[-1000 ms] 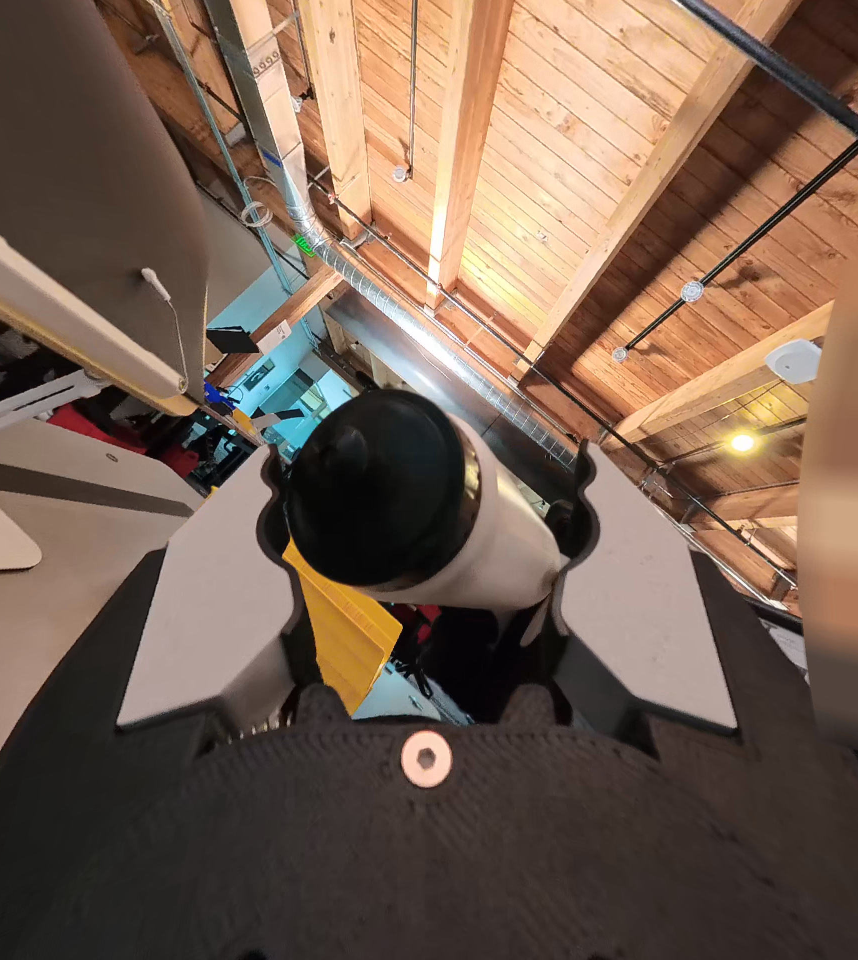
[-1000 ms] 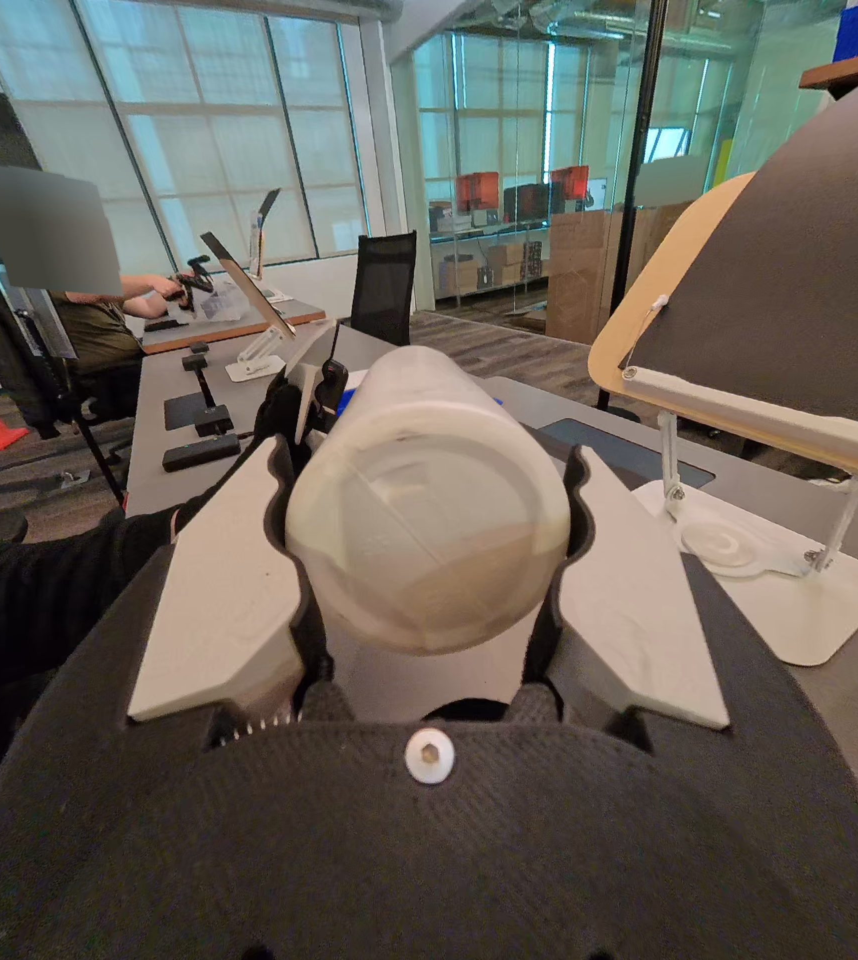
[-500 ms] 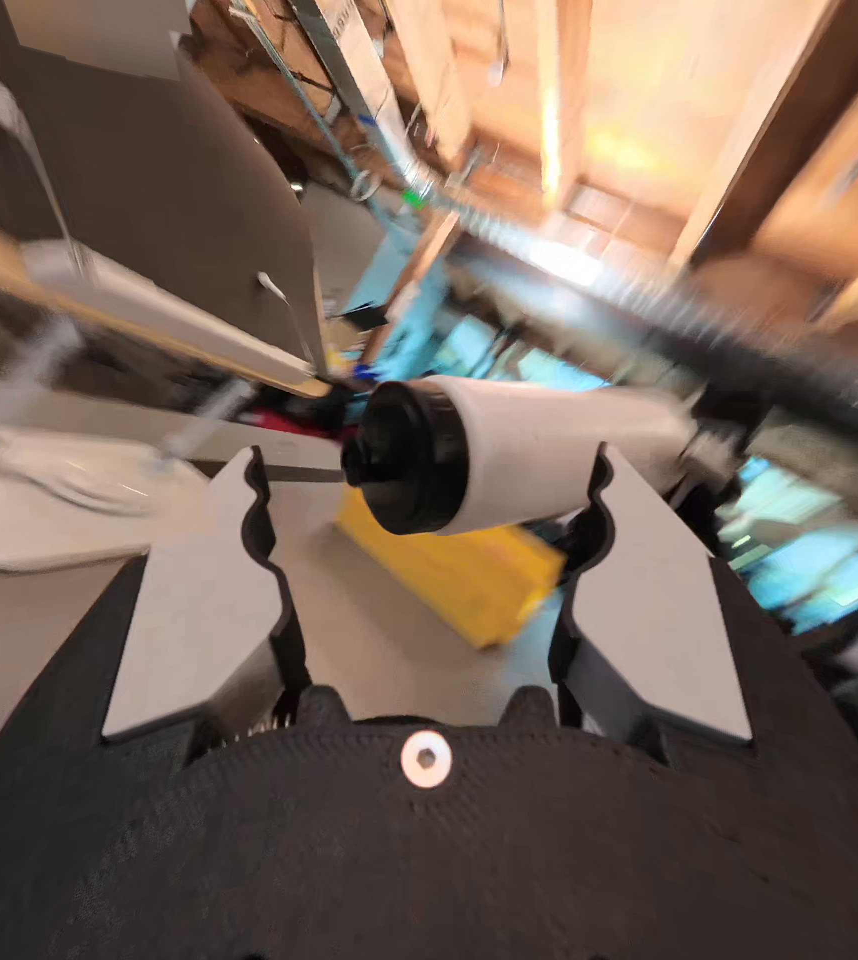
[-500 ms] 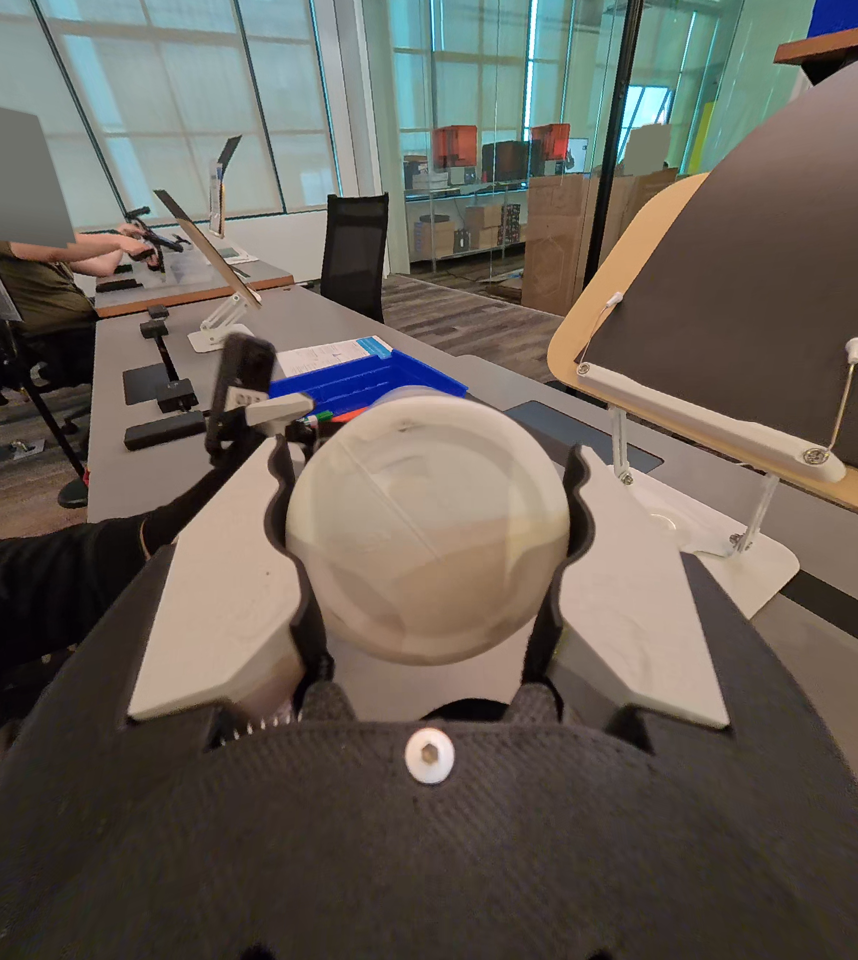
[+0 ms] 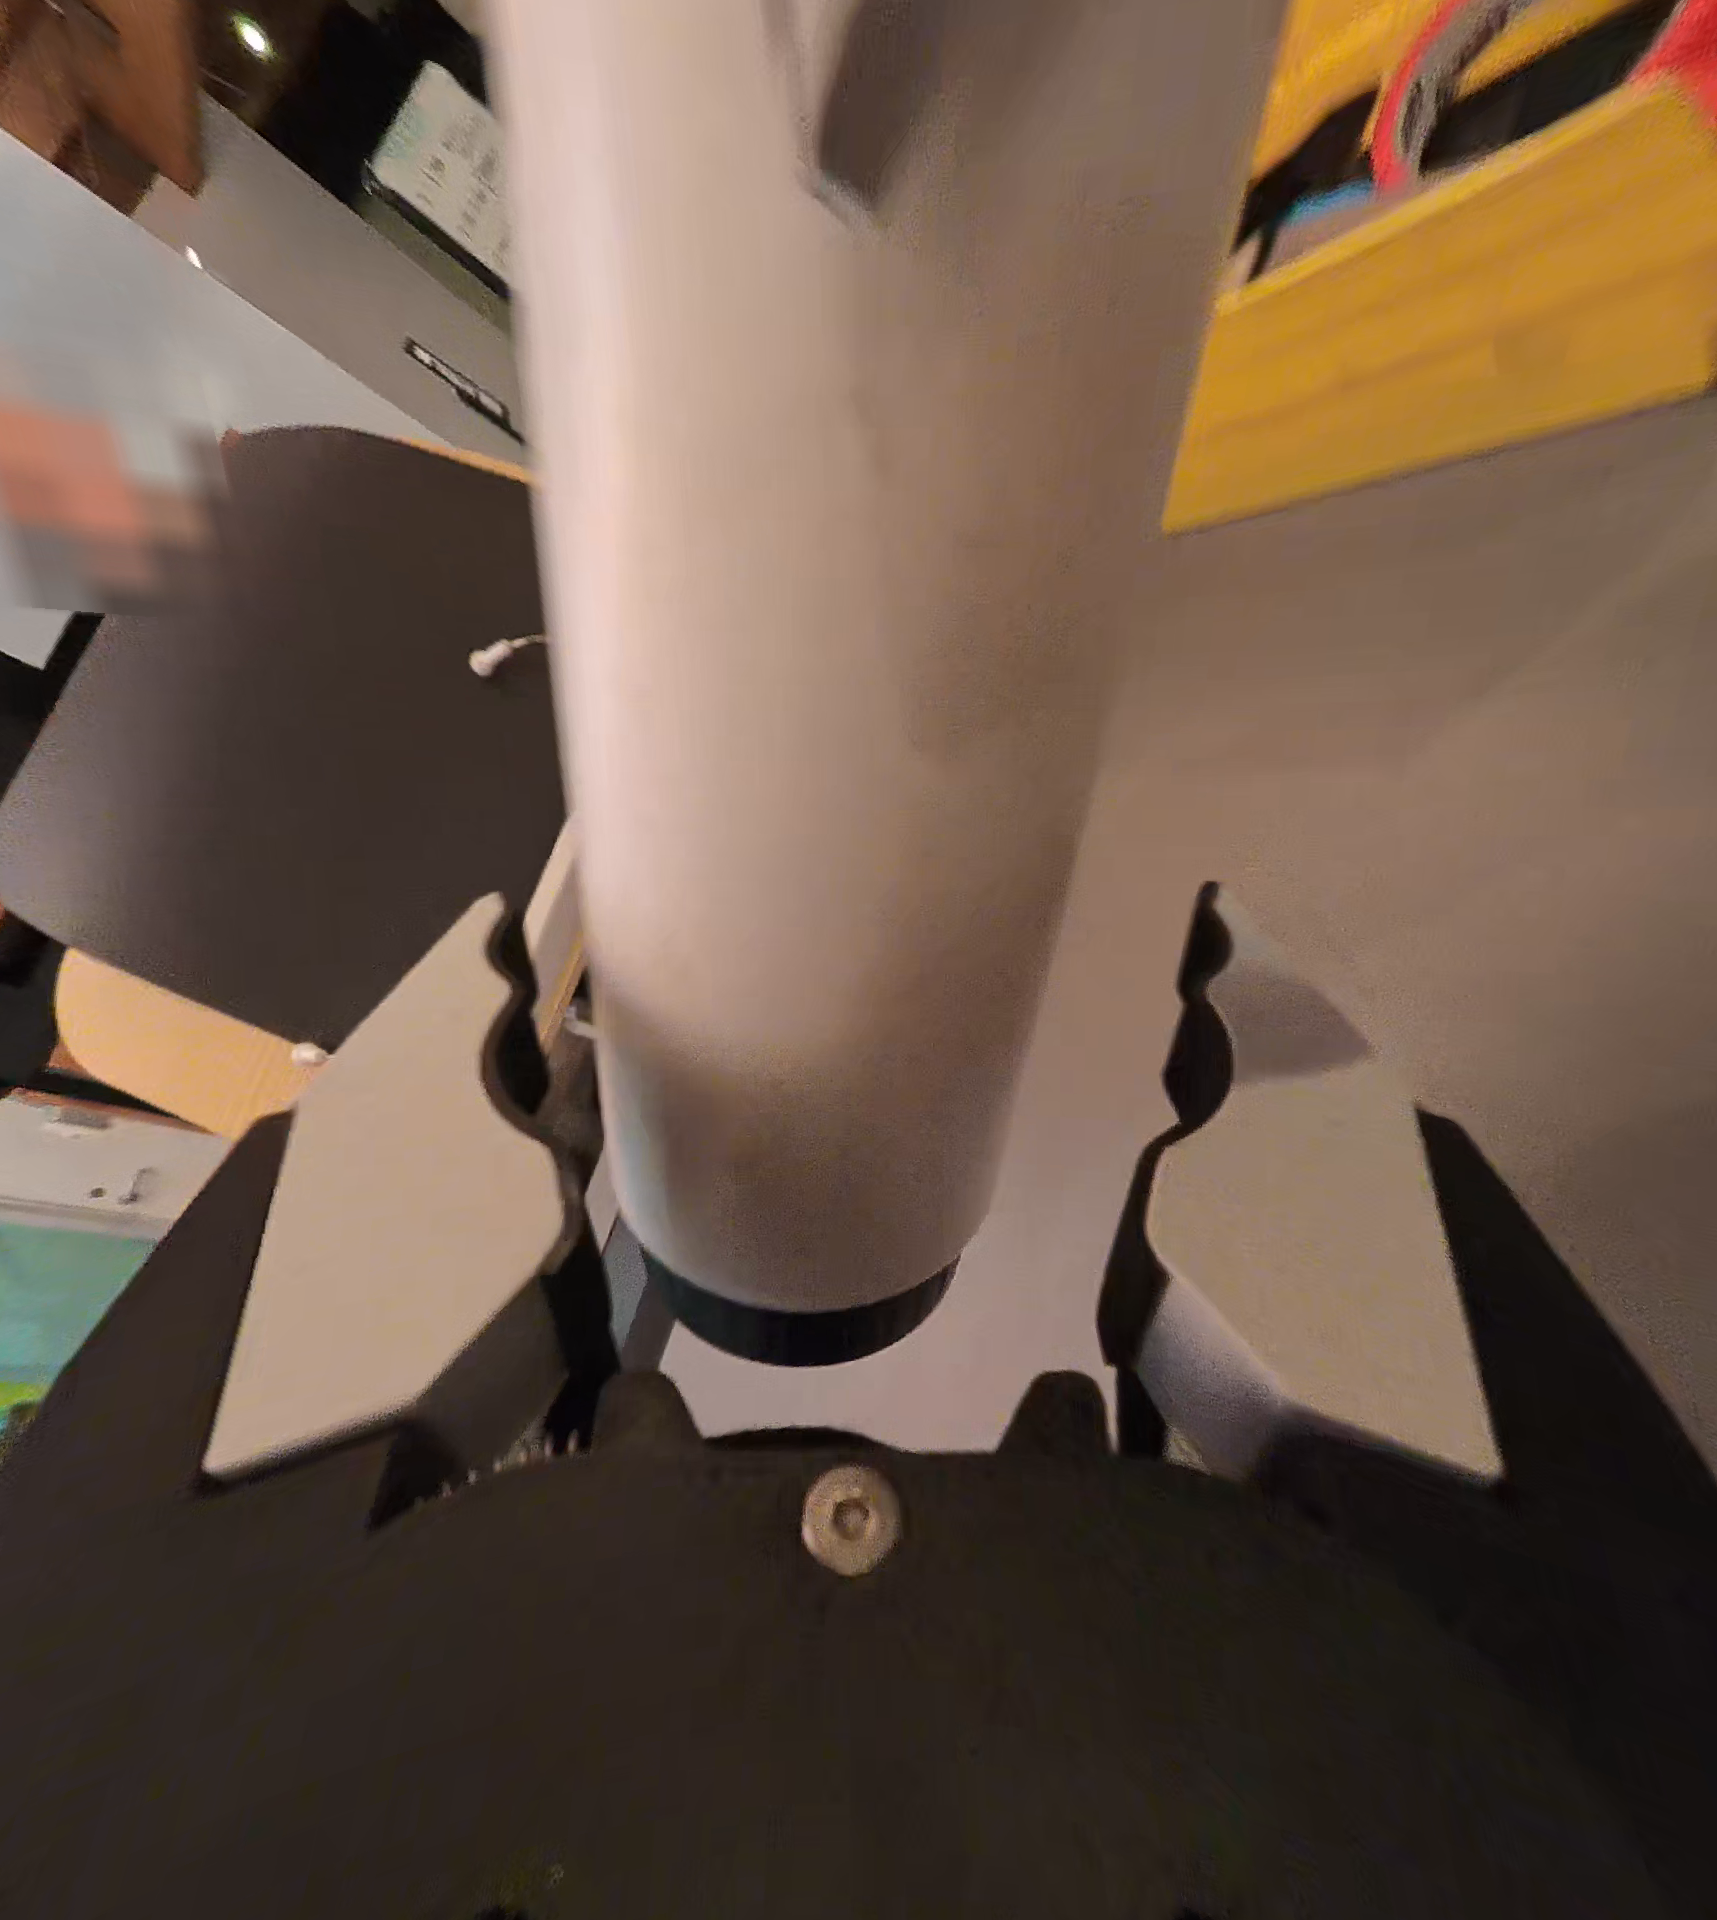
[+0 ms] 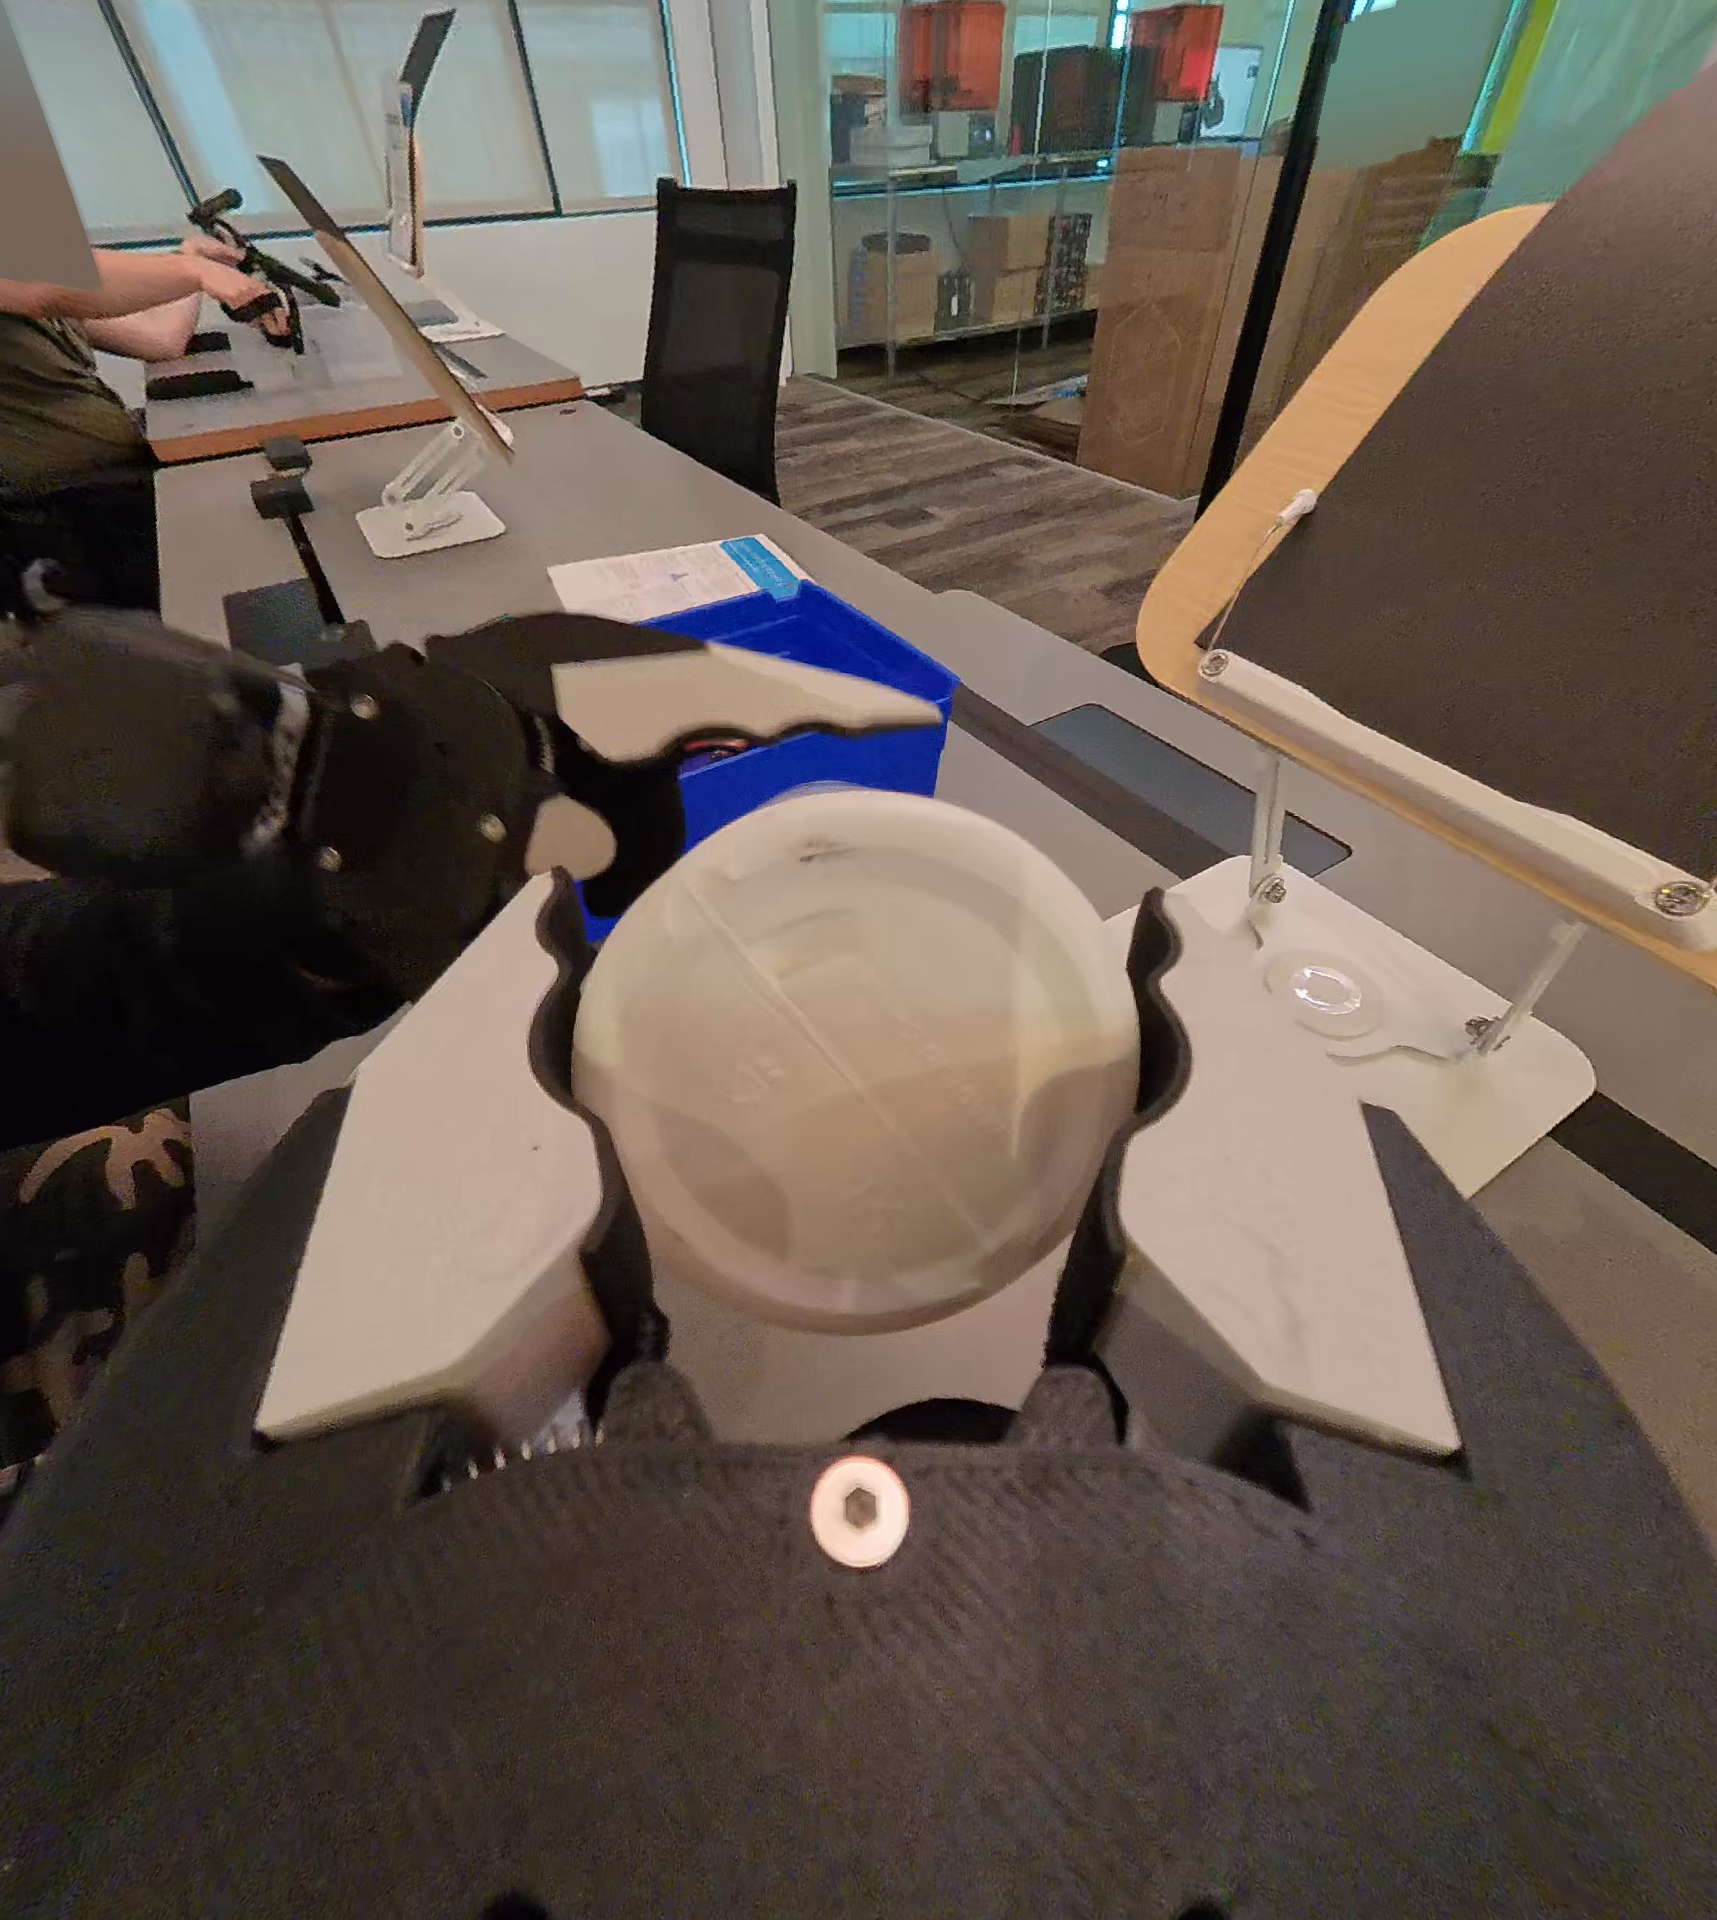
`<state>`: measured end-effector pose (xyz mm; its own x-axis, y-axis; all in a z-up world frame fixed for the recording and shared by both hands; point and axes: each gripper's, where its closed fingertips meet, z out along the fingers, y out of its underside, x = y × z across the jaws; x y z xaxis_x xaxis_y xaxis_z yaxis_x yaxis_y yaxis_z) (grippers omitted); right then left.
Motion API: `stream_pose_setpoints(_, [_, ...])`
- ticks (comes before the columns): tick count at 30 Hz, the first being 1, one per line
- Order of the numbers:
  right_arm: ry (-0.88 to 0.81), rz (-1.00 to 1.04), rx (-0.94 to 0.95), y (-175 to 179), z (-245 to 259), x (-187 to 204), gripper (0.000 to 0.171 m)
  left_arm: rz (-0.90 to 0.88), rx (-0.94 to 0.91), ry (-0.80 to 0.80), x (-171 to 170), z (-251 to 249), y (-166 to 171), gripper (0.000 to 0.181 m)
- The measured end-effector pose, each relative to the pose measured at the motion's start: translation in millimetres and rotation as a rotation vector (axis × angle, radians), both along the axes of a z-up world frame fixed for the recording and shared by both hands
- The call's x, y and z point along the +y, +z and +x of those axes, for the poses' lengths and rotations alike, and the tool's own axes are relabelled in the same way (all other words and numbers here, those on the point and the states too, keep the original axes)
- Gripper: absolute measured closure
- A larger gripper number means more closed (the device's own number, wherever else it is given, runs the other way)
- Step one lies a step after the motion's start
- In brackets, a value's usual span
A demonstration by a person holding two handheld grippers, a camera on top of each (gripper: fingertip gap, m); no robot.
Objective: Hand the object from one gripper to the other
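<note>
Only leftward, bottle's (image 5: 812, 675) black cap (image 5: 797, 1325)

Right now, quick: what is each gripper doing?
Left gripper: open, holding nothing; the white bottle sits between its fingers.
Right gripper: closed on the bottle.

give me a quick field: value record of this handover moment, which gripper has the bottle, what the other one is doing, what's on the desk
object: white bottle with a black cap
holder: right gripper, shut on the bottle's base end
other gripper: left gripper, jaws open, bottle's cap end between the fingers, right finger clear of it
left gripper from the right wrist view: black body to the left of the bottle
desk: grey desk
bins: blue bin behind the bottle; yellow bin
blur: left wrist view is smeared
</note>
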<state>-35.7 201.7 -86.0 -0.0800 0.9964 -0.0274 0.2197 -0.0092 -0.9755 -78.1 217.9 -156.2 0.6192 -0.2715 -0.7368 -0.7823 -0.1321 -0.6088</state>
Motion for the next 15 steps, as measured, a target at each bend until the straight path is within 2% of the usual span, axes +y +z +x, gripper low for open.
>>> stream_pose_setpoints(3, [0.005,0.007,-0.015,0,-1,-3,0.068,-0.003,0.034,0.015,3,-3,-10,0.096])
stream_pose_setpoints(9, [0.011,0.034,0.018,12,-5,-4,0.067,0.029,-0.063,0.011,5,2,-7,0.096])
stream_pose_setpoints(10, [0.019,0.042,0.036,18,-6,-6,0.066,0.028,-0.108,-0.008,5,4,-5,0.096])
stream_pose_setpoints(13, [0.012,0.112,0.112,39,-5,-5,0.046,0.026,-0.327,-0.088,3,9,9,0.097])
stream_pose_setpoints(15, [0.039,0.099,0.164,52,0,-8,0.045,0.0,-0.485,-0.196,-3,18,20,0.096])
